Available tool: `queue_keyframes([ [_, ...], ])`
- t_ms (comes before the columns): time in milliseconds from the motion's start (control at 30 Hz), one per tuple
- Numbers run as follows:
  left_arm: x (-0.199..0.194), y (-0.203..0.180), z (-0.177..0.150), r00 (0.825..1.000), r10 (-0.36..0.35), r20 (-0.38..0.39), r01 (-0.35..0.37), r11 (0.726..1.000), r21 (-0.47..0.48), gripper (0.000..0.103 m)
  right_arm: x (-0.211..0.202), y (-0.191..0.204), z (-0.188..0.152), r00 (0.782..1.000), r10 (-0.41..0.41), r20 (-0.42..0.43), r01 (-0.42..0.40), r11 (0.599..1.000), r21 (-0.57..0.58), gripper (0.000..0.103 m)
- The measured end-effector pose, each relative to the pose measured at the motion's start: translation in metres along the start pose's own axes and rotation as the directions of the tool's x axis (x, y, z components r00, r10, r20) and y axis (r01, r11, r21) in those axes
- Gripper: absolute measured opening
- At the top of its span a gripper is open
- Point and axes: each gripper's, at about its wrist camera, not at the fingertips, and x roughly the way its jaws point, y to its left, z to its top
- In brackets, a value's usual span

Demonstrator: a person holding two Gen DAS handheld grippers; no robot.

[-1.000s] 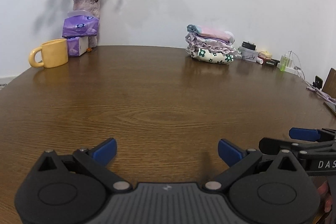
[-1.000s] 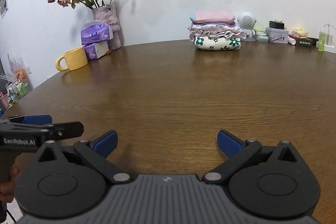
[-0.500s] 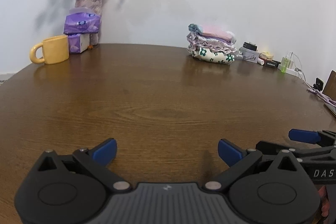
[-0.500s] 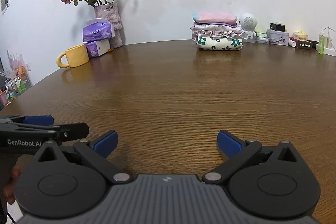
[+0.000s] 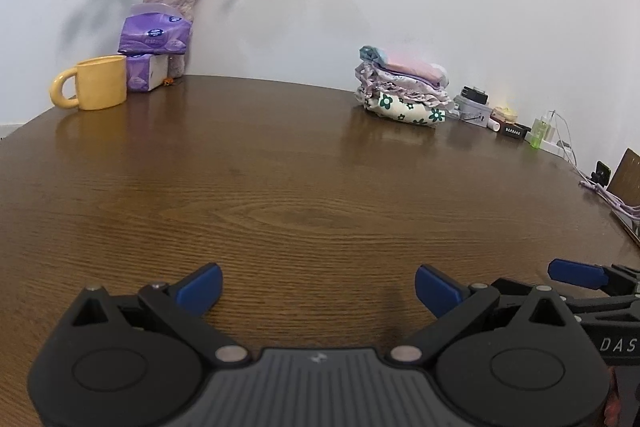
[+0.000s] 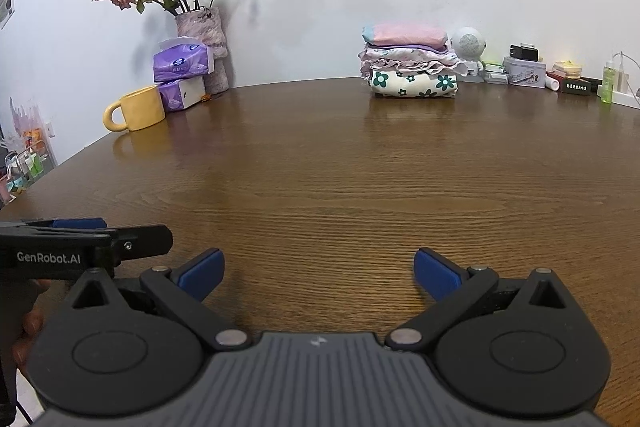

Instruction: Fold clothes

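The left gripper (image 5: 318, 285) has its blue-padded fingers (image 5: 200, 285) spread wide with nothing between them, low over the near edge of the wooden table (image 5: 300, 195). The right gripper (image 6: 316, 269) is likewise released and holds nothing, just beside the left one at the same edge. A stack of folded clothes (image 6: 410, 65) sits at the table's far edge by the wall. Toward the far left corner stand a yellow mug (image 6: 138, 109), purple tissue packs (image 6: 182, 73) and a vase of dried roses (image 6: 202, 43). Small items (image 6: 524, 69) line the far right edge.
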Motion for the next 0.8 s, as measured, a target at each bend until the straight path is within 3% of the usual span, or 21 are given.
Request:
queue_keyframes([
  [333, 0.0053, -0.0071, 0.0021, 1.000, -0.005, -0.027, 0.006, 0.998, 0.058, 0.103, 0.0008, -0.0013, 0.0002, 1.000, 0.008, -0.008, -0.008, 1.000, 0.011, 0.103],
  [800, 0.0021, -0.0032, 0.0009, 1.000, -0.027, -0.016, 0.027, 0.999, 0.030, 0.103, 0.0012, -0.0002, 0.0004, 1.000, 0.003, -0.006, -0.003, 1.000, 0.007, 0.103],
])
